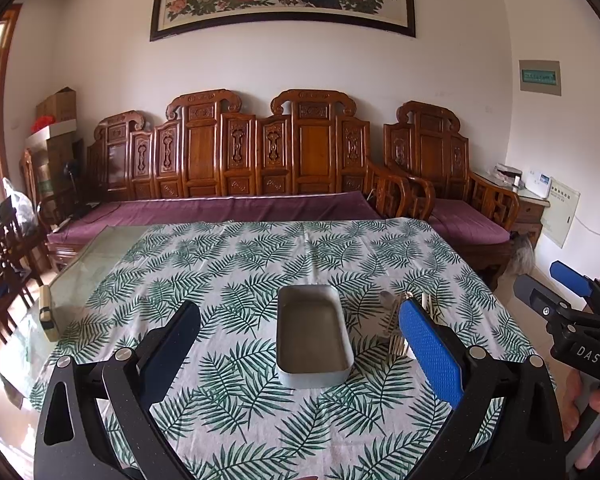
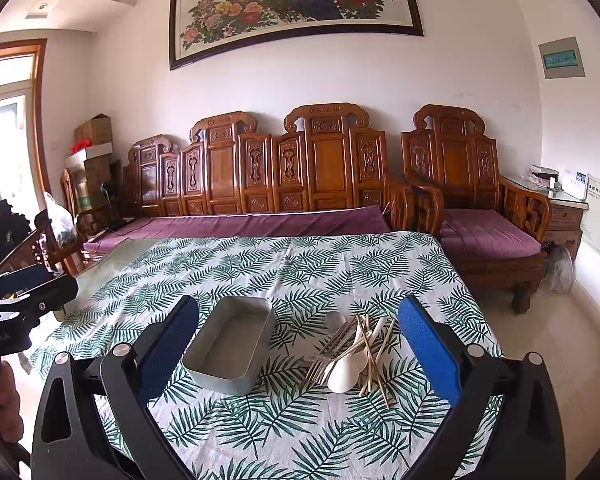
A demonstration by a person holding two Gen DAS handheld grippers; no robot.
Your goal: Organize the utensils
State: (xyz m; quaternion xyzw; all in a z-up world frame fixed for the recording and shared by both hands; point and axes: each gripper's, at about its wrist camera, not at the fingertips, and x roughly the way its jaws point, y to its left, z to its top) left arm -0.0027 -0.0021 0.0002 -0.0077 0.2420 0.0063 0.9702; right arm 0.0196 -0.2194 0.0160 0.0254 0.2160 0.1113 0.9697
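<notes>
An empty rectangular metal tin (image 1: 311,334) (image 2: 231,345) sits on the leaf-print tablecloth. To its right lies a pile of utensils (image 2: 354,350): metal forks (image 2: 323,360), a white spoon (image 2: 346,374), chopsticks (image 2: 376,364). In the left wrist view the pile (image 1: 396,326) is partly hidden behind my finger. My left gripper (image 1: 300,344) is open and empty, hovering above the table with the tin between its fingers. My right gripper (image 2: 298,344) is open and empty, with the tin and the pile between its fingers. The right gripper also shows at the left view's right edge (image 1: 572,312).
The table (image 2: 300,264) has a bare glass strip at its left side (image 1: 92,264). A carved wooden sofa (image 1: 236,184) and armchair (image 2: 476,208) with purple cushions stand behind it. Chairs stand at the left. A small pale object (image 1: 47,312) lies on the glass edge.
</notes>
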